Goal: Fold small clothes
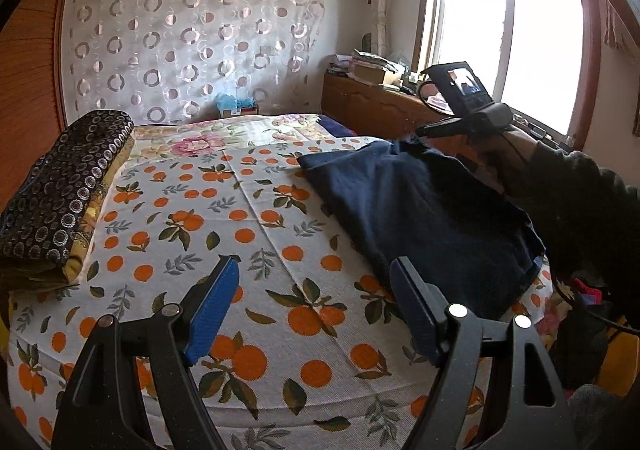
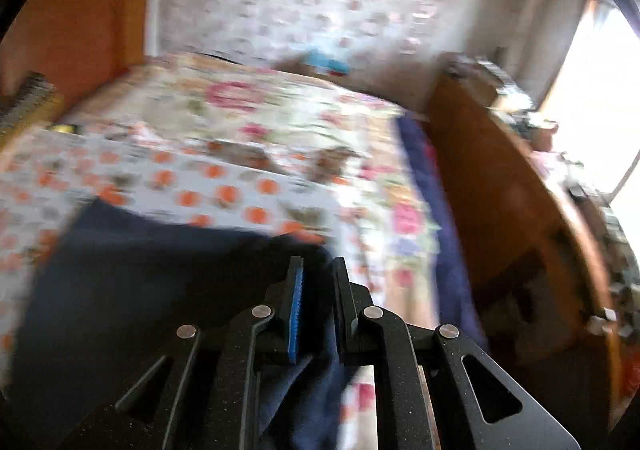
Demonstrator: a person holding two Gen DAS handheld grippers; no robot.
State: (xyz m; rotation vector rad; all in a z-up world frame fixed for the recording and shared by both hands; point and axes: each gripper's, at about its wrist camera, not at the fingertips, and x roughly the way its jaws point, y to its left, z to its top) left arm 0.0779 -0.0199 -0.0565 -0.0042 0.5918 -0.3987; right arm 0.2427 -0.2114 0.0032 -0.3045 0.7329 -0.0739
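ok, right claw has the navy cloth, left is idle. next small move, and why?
Probably bring the open left claw forward and to the right onto the near edge of the navy garment and pinch it. The right claw is shut on one part of the cloth, lifting it off the orange-print sheet; a second grip would let both pull it flat for folding.

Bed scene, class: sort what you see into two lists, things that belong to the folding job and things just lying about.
Belongs to the job:
navy garment
right claw, shut on the garment
left claw, open above the bed
bed sheet, the work surface

Just lying about:
folded dark blanket
blue box
books on the cabinet
curtain
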